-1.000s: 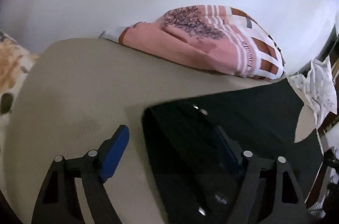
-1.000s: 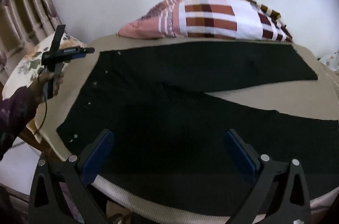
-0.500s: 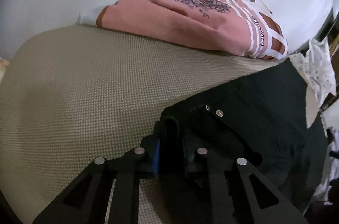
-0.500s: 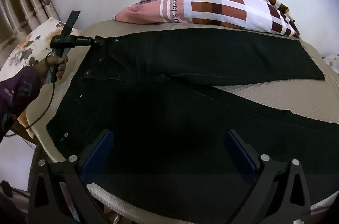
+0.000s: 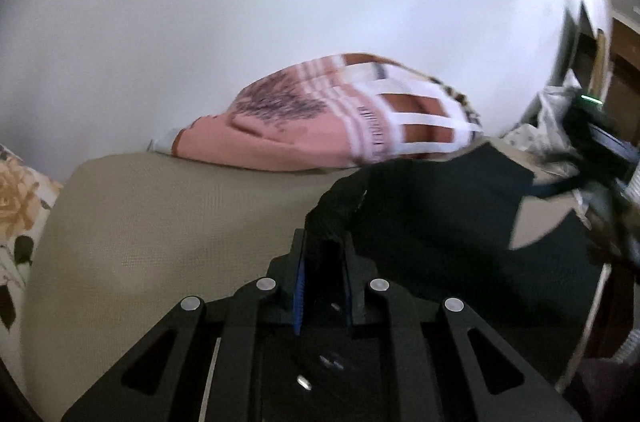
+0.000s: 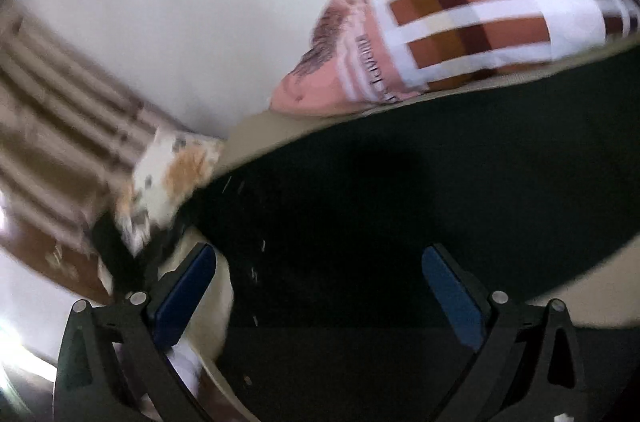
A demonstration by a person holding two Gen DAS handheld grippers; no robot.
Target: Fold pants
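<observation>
One pair of black pants is lying across the tan mattress, filling the centre and lower right of the left wrist view and most of the lower half of the right wrist view. In the left wrist view a bunched edge of the pants is rising from the fabric at centre frame and running down between the fingers of the left gripper; its blue pads are sitting close together, pinching that fold, with the cloth lifting off the mattress there. In the right wrist view the right gripper is hanging over the dark fabric at the bottom of the frame with its fingers spread wide, the pants lying beneath and between them; the blurred picture is showing nothing caught in them, and whether the tips are touching the cloth I cannot tell. Its left pad is sitting over the pale mattress edge, the other over black cloth. Beyond the pants, a pink and checked pillow is resting against the white wall, and a floral cushion is showing at the left edge.
</observation>
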